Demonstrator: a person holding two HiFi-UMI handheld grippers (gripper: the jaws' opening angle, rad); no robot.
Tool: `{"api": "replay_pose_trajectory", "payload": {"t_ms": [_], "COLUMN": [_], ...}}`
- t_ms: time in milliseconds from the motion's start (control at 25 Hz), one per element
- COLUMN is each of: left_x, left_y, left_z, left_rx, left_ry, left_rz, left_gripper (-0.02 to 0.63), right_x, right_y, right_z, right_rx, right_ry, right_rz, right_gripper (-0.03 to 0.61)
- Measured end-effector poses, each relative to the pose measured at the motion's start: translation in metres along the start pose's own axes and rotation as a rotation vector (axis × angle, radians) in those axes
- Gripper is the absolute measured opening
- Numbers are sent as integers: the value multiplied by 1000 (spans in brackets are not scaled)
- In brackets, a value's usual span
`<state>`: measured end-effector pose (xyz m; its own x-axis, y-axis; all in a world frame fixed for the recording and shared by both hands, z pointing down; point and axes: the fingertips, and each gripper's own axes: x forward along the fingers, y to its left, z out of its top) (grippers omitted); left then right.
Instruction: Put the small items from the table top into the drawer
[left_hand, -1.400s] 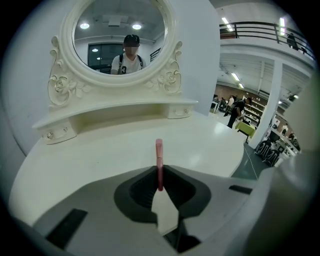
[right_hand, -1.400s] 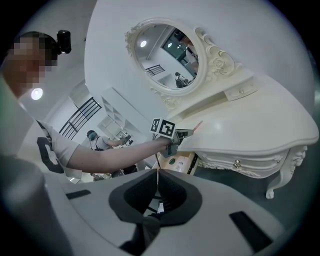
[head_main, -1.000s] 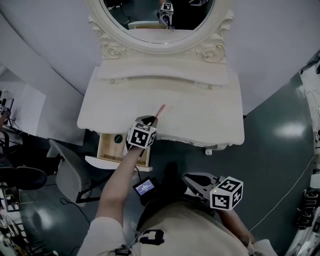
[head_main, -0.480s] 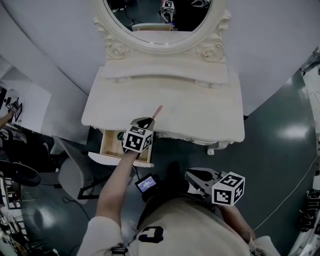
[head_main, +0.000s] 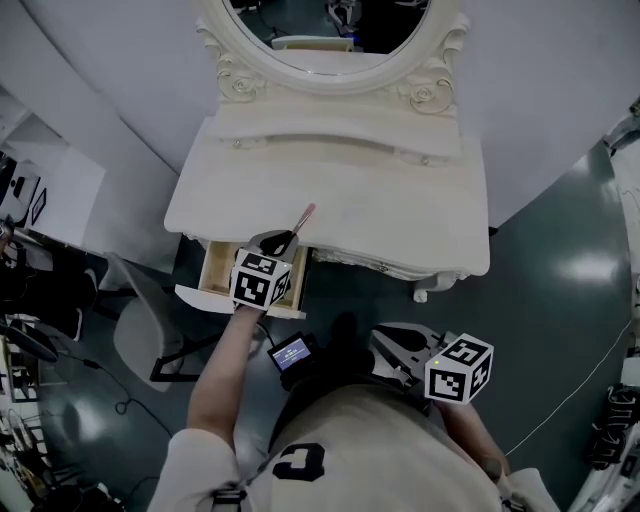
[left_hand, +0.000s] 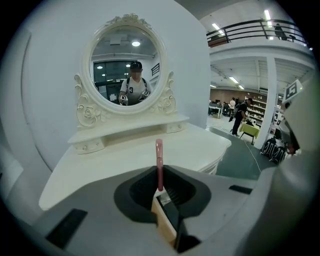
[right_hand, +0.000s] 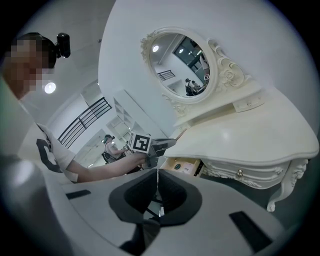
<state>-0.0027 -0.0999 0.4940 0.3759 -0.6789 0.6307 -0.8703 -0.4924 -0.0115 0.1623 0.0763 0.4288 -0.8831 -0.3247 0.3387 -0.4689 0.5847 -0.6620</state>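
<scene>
The left gripper (left_hand: 160, 192) pinches a slim pink cosmetic stick (left_hand: 159, 162) over the dressing table's (head_main: 400, 215) front edge, above its open drawer (head_main: 213, 287). The right gripper (right_hand: 157, 196), jaws together and empty, hangs before the table.

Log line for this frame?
left gripper: shut on pink stick | right gripper: shut, empty | drawer: open

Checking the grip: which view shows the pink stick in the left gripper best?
Left gripper view: the pink stick stands upright, pinched in the shut left gripper. Head view shows only its tip past the gripper. Right gripper view: too small to tell.
</scene>
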Motion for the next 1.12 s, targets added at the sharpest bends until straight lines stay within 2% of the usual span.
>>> {"api": "replay_pose_trajectory", "payload": {"t_ms": [320, 720, 960, 1120], "left_x": [-37, -71, -67, -54], "left_y": [1, 1, 5, 12], "left_z": [-23, -78, -103, -116], "left_rx": [-64, -160, -152, -113], "left_ry": [-2, 56, 129, 189], "left_rz": [45, 94, 83, 53], "left_gripper": [86, 86, 86, 86], "right_x": [5, 13, 16, 30], "right_y": [13, 28, 25, 29], "right_z": [-9, -29, -29, -31], "right_rx": [-2, 20, 28, 38], "right_ry": [22, 60, 67, 87], "right_rz": [57, 130, 128, 130], "right_gripper": [29, 29, 29, 29]}}
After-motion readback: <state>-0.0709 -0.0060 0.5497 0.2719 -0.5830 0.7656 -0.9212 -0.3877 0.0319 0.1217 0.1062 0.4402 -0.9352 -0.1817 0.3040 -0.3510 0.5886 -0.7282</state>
